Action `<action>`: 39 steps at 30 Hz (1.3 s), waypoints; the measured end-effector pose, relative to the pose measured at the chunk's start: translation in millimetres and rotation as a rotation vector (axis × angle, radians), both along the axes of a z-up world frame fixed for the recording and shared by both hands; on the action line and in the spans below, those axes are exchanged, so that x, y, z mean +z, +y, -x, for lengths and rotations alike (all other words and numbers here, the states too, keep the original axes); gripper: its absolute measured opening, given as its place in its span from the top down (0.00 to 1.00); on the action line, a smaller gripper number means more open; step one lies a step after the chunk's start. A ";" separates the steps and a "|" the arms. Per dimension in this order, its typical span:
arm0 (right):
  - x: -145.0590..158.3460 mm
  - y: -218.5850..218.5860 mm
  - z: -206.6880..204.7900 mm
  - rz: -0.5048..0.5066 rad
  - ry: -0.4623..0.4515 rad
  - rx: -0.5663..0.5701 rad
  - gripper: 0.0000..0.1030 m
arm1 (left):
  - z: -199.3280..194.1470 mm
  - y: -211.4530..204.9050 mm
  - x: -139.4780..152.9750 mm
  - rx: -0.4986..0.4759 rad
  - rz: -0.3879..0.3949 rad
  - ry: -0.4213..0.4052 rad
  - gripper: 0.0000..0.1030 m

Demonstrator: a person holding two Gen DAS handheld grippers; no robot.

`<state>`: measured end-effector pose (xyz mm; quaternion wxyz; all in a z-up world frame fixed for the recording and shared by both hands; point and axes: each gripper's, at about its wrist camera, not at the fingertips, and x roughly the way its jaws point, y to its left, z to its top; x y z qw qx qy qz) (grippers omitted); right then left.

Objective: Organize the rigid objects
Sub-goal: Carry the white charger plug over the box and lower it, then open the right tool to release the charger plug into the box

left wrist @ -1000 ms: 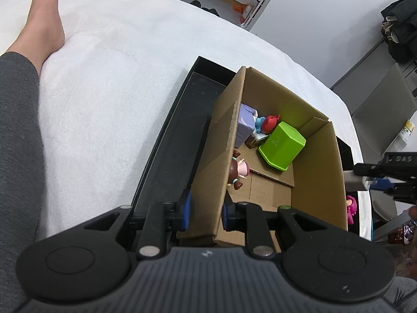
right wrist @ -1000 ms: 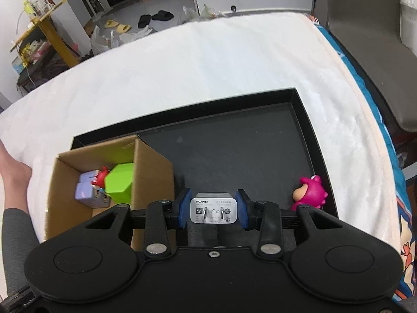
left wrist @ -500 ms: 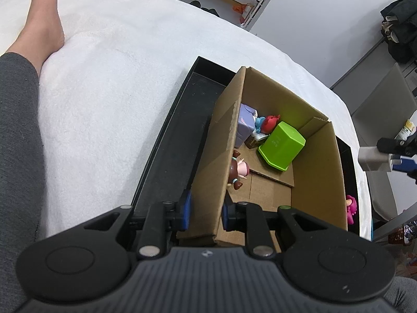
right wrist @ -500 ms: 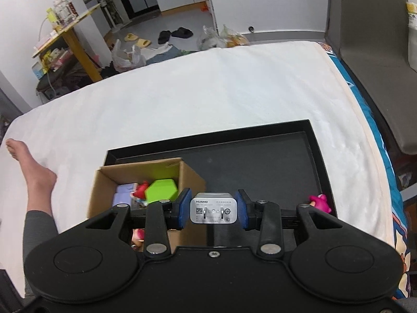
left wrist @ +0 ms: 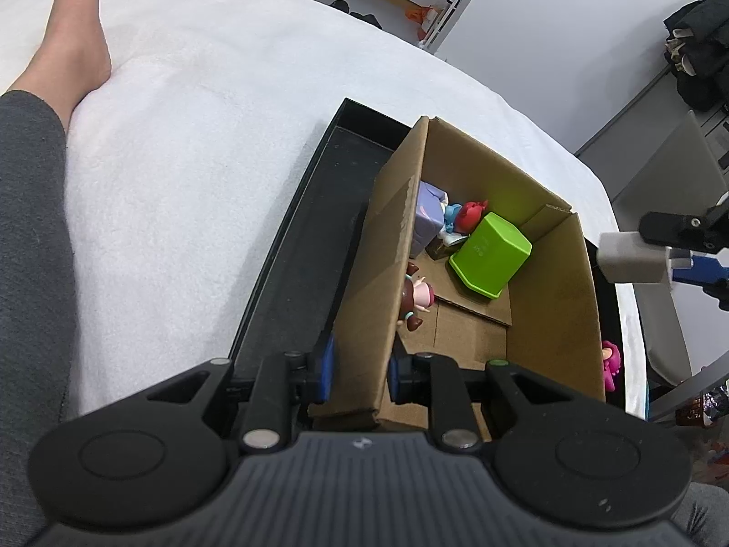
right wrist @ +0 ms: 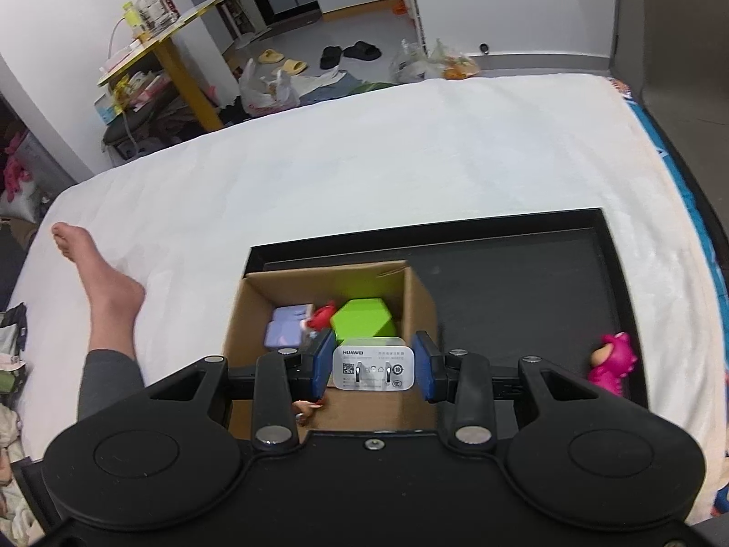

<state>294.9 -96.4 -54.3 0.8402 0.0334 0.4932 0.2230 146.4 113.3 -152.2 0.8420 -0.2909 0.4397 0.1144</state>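
Observation:
A brown cardboard box (left wrist: 551,301) stands in a black tray (left wrist: 291,273) on the white bed. My left gripper (left wrist: 359,376) is shut on the box's near wall. Inside lie a green cube (left wrist: 490,255), a lilac box (left wrist: 428,216), a red figure (left wrist: 471,214) and a small brown-and-pink figure (left wrist: 414,298). My right gripper (right wrist: 373,367) is shut on a white charger plug (right wrist: 373,369) and hangs over the box (right wrist: 255,314); the left wrist view shows the charger plug (left wrist: 633,257) just right of the box. A pink toy (right wrist: 613,362) lies at the tray's (right wrist: 524,291) right edge.
A person's bare foot and grey-clad leg (left wrist: 32,209) rest on the bed left of the tray. A grey chair (left wrist: 669,173) stands to the right of the bed. Slippers, bags and a yellow side table (right wrist: 159,59) are on the floor beyond the bed.
My right gripper has risen and moved left with the charger plug, from above the tray floor to above the box. The left gripper and the box have stayed still.

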 end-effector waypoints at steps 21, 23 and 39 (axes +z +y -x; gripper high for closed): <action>-39.7 58.3 8.1 0.092 0.032 0.111 0.65 | 1.6 0.4 0.5 -0.007 0.013 -0.004 0.80; -45.1 62.2 7.3 0.108 0.033 0.115 0.65 | 1.6 0.2 0.5 -0.006 0.014 -0.005 0.80; -77.2 77.3 5.1 0.166 0.041 0.105 0.65 | 2.3 0.9 1.8 -0.006 0.026 -0.006 0.80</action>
